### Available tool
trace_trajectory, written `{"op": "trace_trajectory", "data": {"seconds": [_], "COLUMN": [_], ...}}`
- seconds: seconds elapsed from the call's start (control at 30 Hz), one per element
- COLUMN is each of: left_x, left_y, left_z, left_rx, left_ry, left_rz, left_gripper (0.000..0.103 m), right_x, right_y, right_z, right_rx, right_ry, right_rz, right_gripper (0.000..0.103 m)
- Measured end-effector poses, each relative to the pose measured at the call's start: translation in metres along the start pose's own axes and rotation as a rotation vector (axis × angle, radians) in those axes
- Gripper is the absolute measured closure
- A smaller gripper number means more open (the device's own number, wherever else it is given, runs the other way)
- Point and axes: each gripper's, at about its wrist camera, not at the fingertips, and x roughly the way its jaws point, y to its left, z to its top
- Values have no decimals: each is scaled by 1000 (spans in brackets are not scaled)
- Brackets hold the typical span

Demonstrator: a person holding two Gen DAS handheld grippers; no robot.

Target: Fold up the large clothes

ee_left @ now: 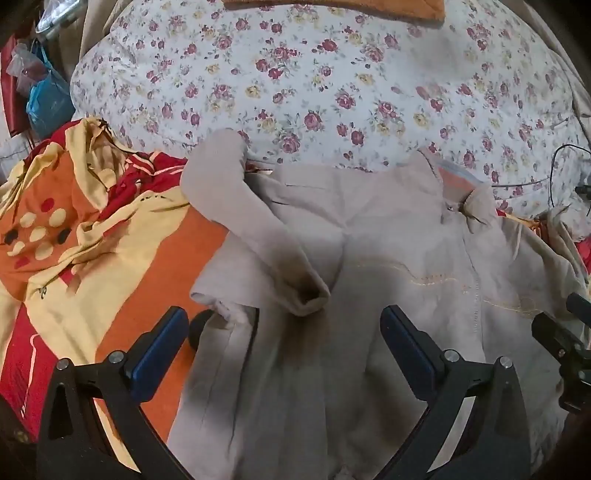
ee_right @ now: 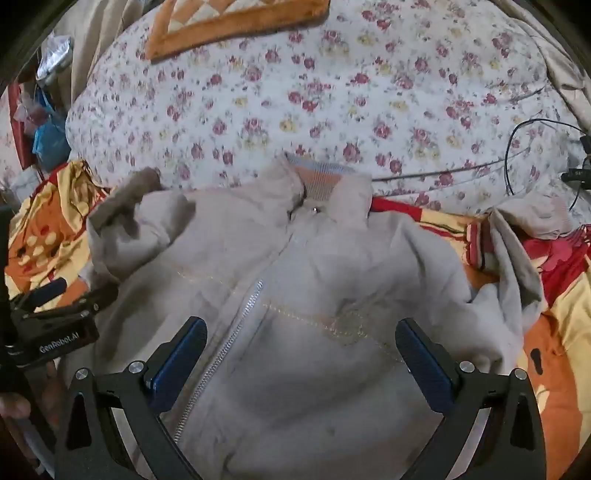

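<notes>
A beige zip-up jacket (ee_right: 295, 295) lies front up on the bed, collar (ee_right: 325, 184) toward the floral quilt. Its one sleeve (ee_left: 258, 236) is folded across the chest, cuff (ee_left: 310, 295) near the middle. The other sleeve (ee_right: 517, 258) lies bunched out to the right. My left gripper (ee_left: 284, 332) is open and empty, hovering over the folded sleeve side. My right gripper (ee_right: 301, 343) is open and empty over the zipper (ee_right: 236, 332) and chest. The right gripper shows at the edge of the left wrist view (ee_left: 565, 332); the left gripper shows in the right wrist view (ee_right: 55, 314).
A floral quilt (ee_left: 332, 81) is bunched behind the jacket. An orange, yellow and red sheet (ee_left: 92, 240) covers the bed. An orange mat (ee_right: 229, 22) lies on the quilt. Black cables (ee_right: 517, 158) run at the right. Bags (ee_left: 44, 92) sit at the far left.
</notes>
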Motion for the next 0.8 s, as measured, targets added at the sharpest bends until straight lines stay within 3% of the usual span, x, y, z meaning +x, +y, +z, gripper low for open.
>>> {"op": "trace_trajectory", "data": {"seconds": [0.23,0.43,0.57,0.73,0.8], "left_x": [5,6,8,11,10], "left_y": [1,1,2,3,3], "left_z": [4,4,2,1,1], "left_rx": [-7,-6,-1,-7,-5], "left_ry": [11,16,20,29,27], "left_rz": [6,8,13,13,12], "left_gripper": [0,0,0,0,0], "right_x": [12,21,19,19,21], "right_y": [-4,-8,-11,-12,-14], "right_z": [-2,-8,-8,-7,-6], "right_rx": [5,-4,22,74,55], "right_ry": [10,28,-7,20,-19], "right_rz": [24,-16,-2,-21,-15], "right_gripper": [1,1,1,1,1]}}
